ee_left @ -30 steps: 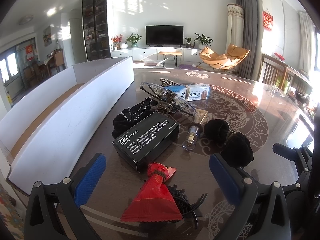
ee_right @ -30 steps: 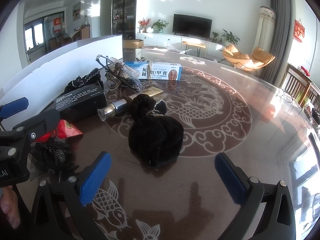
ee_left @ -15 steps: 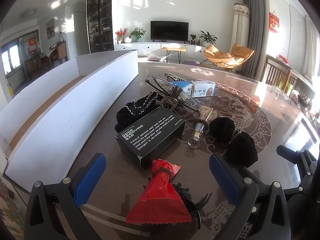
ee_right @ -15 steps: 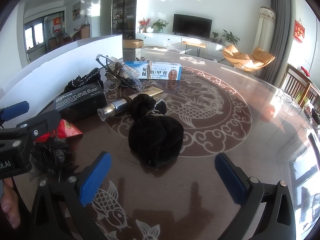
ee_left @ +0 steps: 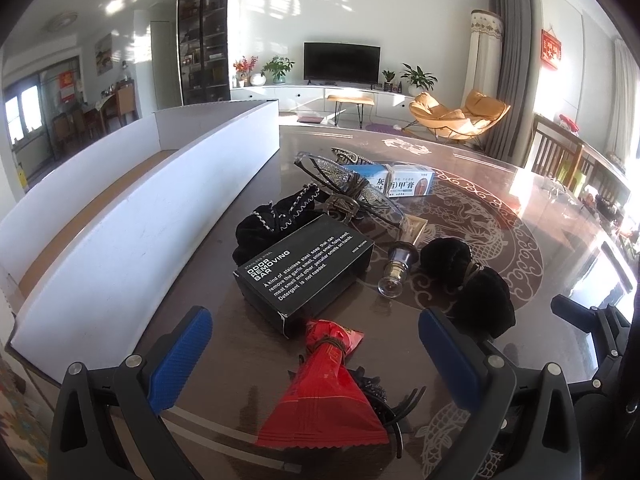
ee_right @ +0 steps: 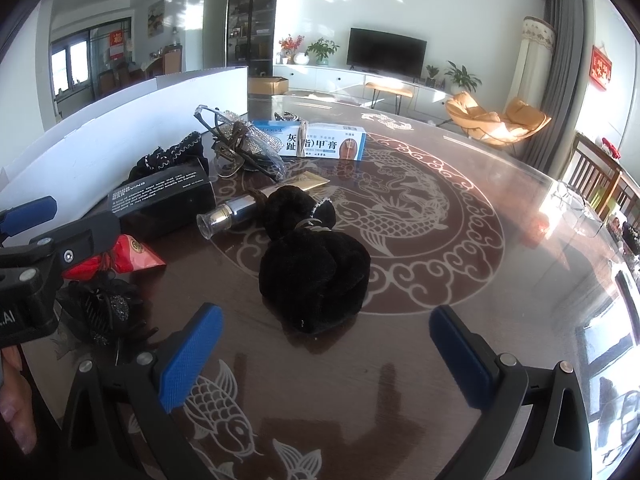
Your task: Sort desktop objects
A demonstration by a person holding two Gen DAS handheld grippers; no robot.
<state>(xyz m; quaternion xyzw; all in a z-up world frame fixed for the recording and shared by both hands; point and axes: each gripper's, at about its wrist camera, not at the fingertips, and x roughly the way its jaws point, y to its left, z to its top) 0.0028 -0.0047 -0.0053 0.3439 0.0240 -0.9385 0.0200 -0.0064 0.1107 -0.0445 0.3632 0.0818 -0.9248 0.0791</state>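
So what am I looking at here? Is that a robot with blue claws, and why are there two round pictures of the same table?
No robot: a person holds a two-finger gripper in each hand, and each carries a wide-angle camera looking along its blue-padded fingers. One picture comes from the left gripper, the other from the right gripper. Both are open and hold nothing.

On the table lie a black box printed "odor removing bar", a red packet over a black hair claw, a black drawstring pouch, a small silver bottle, a blue-and-white medicine carton, a sparkly hair accessory and black trimmed fabric. A long white tray stands alongside, apparently for sorting.
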